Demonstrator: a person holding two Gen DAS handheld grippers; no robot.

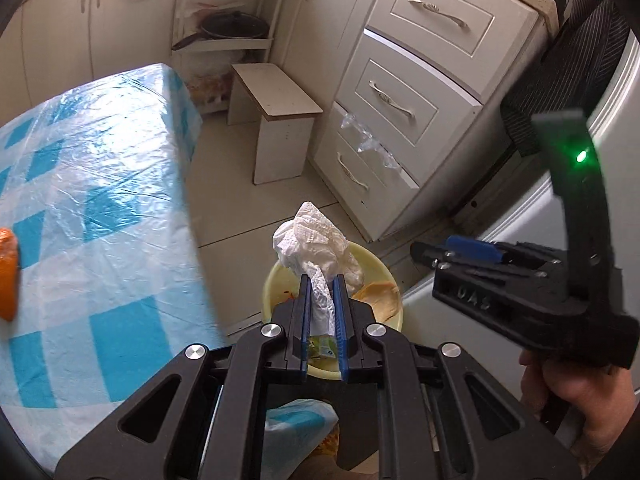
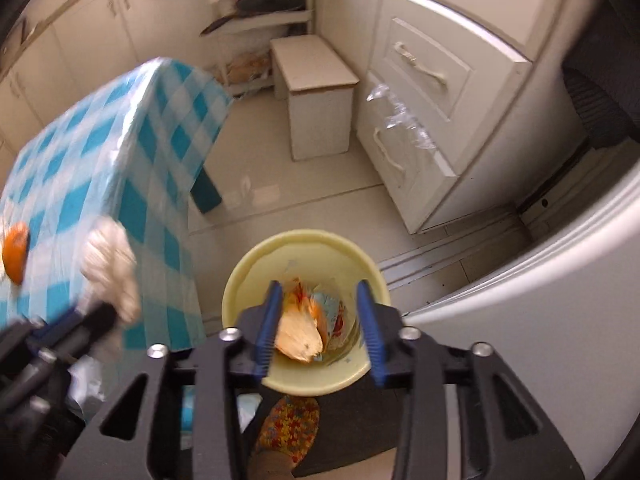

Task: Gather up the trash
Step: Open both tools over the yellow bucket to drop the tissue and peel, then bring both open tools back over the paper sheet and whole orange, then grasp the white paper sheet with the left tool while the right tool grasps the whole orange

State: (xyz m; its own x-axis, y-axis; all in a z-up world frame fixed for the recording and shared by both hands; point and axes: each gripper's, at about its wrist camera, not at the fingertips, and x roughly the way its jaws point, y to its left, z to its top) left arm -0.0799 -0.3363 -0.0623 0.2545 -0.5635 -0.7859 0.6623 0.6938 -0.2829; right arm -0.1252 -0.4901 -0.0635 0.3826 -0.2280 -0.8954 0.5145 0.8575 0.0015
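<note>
Paper towel (image 1: 316, 240) pinched in our left gripper (image 1: 323, 280), 12 o'clock over yellow bin (image 2: 240, 276)
Right gripper (image 2: 318, 292) jaws apart, nothing gripped, peel (image 2: 298, 338) in bin below

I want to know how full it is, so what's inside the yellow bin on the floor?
The yellow bin holds a tan peel-like scrap lying on colourful wrappers. Whatever lies beneath them is covered.

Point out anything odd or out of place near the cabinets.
Crumpled clear plastic film hangs from the lower drawer front of the white drawer unit, caught at the drawer's top edge. An orange peel lies on the checked tablecloth.
</note>
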